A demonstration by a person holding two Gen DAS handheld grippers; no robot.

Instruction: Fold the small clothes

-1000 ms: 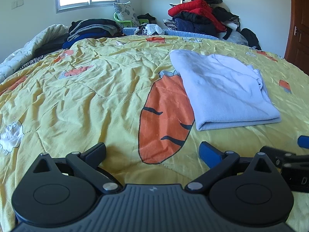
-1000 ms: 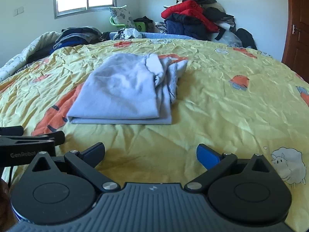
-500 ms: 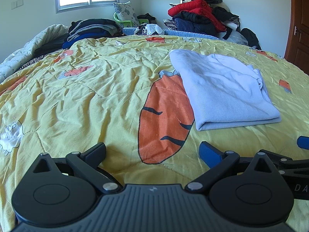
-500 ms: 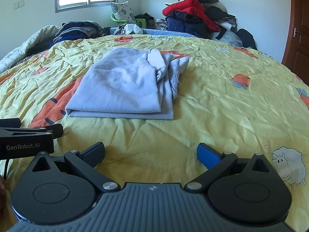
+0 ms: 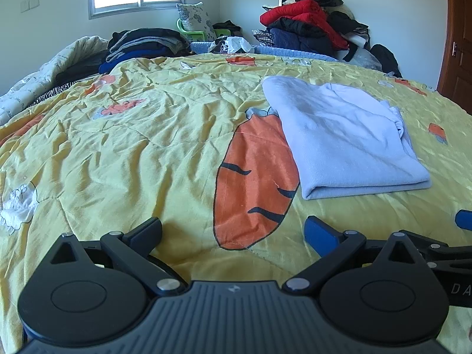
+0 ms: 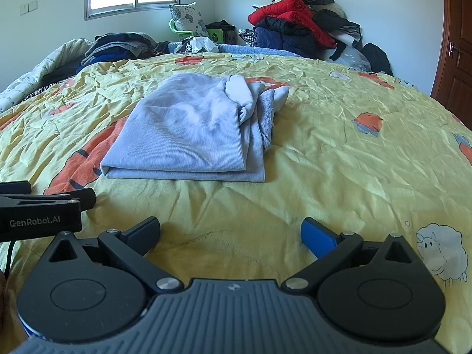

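Observation:
A folded light-blue garment [image 5: 345,135] lies flat on the yellow carrot-print bedspread [image 5: 132,147]; it also shows in the right wrist view [image 6: 194,135], with bunched sleeves on its right side. My left gripper [image 5: 233,231] is open and empty, low over the bedspread, near and left of the garment. My right gripper [image 6: 230,233] is open and empty, just in front of the garment's near folded edge. Neither touches the garment. Each gripper shows at the edge of the other's view.
A pile of red, black and navy jackets [image 5: 306,29] stands at the far right corner. Stacked dark clothes [image 5: 144,45] and a rolled quilt [image 5: 44,76] lie at the far left. A wooden door [image 6: 454,59] is on the right.
The right wrist view has drawn a little closer to the garment and turned slightly. The left gripper has barely moved. Both stay open.

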